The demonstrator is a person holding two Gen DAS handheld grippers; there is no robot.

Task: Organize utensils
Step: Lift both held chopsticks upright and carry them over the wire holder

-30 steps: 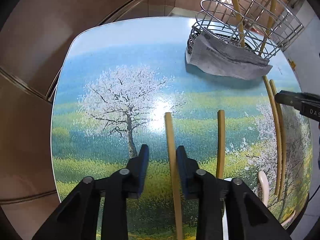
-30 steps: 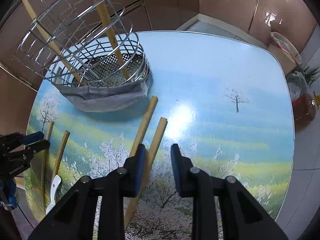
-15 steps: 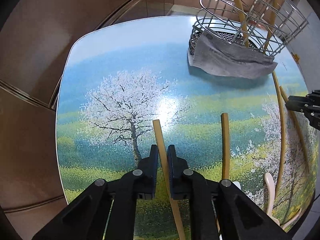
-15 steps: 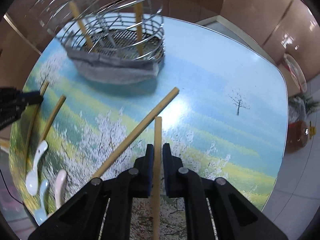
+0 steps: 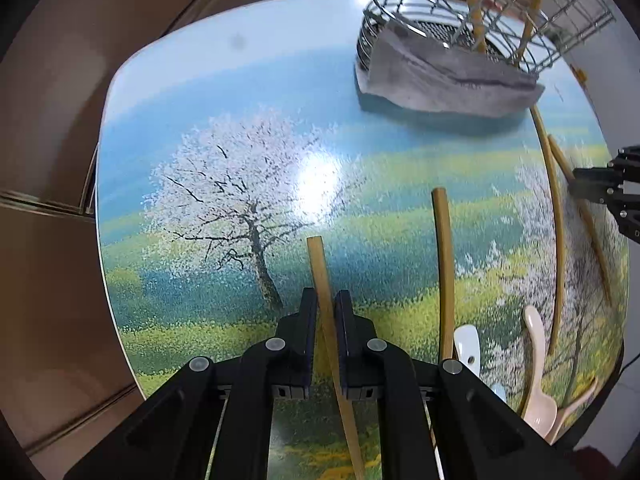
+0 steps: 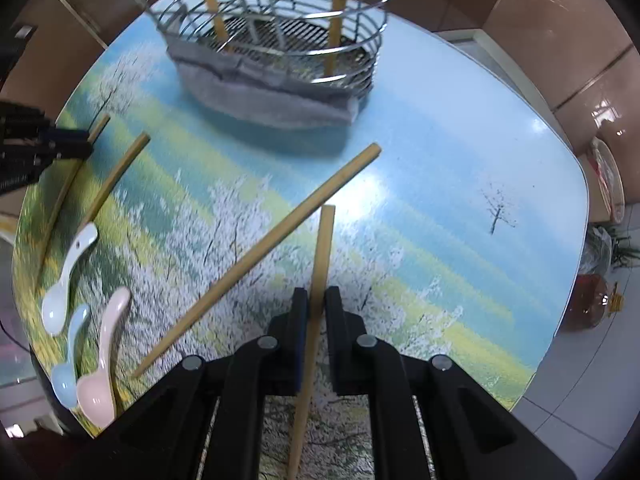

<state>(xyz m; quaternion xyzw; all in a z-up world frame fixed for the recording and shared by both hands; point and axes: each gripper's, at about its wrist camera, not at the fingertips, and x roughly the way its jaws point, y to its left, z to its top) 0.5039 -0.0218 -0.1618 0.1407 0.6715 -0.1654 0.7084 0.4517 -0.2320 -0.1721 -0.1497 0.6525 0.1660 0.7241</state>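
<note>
One thin wooden chopstick [image 5: 326,300] is pinched between the two black fingers of the left gripper [image 5: 326,312]. Its far tip is seen out in front, above the table with the painted tree picture [image 5: 224,200]. A second wooden chopstick [image 6: 320,272] is squeezed the same way by the right gripper [image 6: 316,308], and its tip is pointed toward the round silver wire basket [image 6: 280,40].

The basket is set at the far side of the table, on a folded grey cloth [image 6: 264,96]. Two wooden chopsticks [image 6: 336,16] are already stood up inside it.

A long loose chopstick [image 6: 260,256] is laid at a slant on the table, just left of the right gripper. Another loose chopstick [image 5: 446,272] is laid just right of the left gripper. Near the table edge, a white spoon [image 6: 68,276], a light blue spoon [image 6: 68,364] and a pink spoon [image 6: 104,356] are laid close together.
</note>
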